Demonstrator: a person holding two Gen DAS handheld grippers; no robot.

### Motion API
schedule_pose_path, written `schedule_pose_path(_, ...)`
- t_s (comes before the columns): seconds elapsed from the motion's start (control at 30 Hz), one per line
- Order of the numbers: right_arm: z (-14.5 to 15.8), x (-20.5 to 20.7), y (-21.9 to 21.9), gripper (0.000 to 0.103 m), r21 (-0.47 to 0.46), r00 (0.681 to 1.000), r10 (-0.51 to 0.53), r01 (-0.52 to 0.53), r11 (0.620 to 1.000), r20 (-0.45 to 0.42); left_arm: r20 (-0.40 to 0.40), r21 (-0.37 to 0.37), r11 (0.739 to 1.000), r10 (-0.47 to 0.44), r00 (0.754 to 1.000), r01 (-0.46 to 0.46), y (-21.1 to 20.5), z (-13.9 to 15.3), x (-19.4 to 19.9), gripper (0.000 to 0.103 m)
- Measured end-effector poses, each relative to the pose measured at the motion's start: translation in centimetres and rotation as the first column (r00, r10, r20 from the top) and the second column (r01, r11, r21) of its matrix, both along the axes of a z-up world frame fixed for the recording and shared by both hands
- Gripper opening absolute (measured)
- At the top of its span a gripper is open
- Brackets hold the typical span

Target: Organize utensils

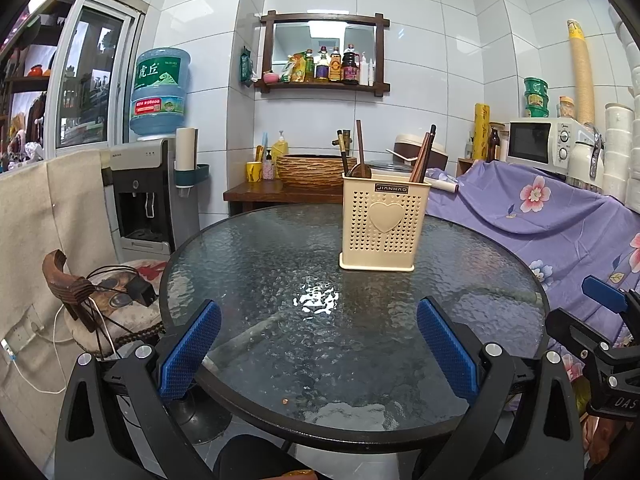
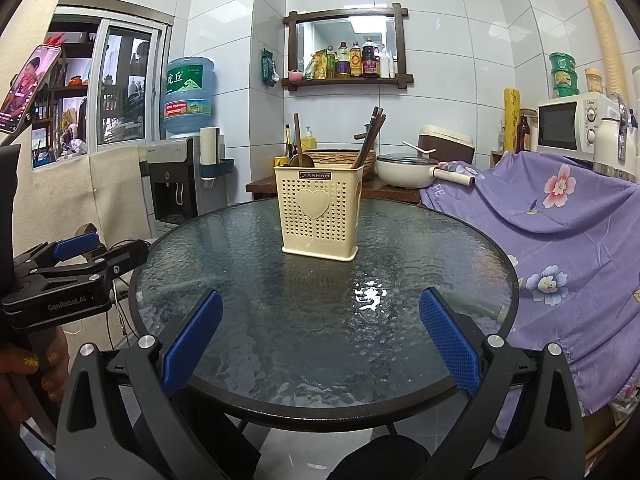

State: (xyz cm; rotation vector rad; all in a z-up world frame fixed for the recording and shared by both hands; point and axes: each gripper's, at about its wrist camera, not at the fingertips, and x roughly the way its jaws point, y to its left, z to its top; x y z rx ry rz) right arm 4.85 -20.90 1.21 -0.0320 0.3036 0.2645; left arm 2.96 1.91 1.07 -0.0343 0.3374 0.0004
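Your round glass counter (image 1: 248, 264) is bare apart from the cream utensil holder (image 1: 382, 224), which stands upright toward its far side. In it, the chopsticks (image 1: 424, 156) lean in the right compartment, and the spoon (image 1: 361, 160) and a dark-handled piece stand in the left. No loose utensils show anywhere, so the sorting looks finished or nearly so. Your left tool (image 1: 318, 344) and right tool (image 2: 320, 340) both hover at the near edge, fingers spread wide and gripping nothing.
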Motion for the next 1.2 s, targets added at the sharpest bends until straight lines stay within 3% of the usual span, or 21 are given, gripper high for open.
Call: schedule_pose_path(1.2, -0.14, -0.27, 0.12, 0.097, 0.001, 1.0, 0.0, 0.0, 1.0, -0.009, -0.004, -0.003, 1.0, -0.012, 1.0, 0.012, -0.03, 0.22, 0.01, 0.096)
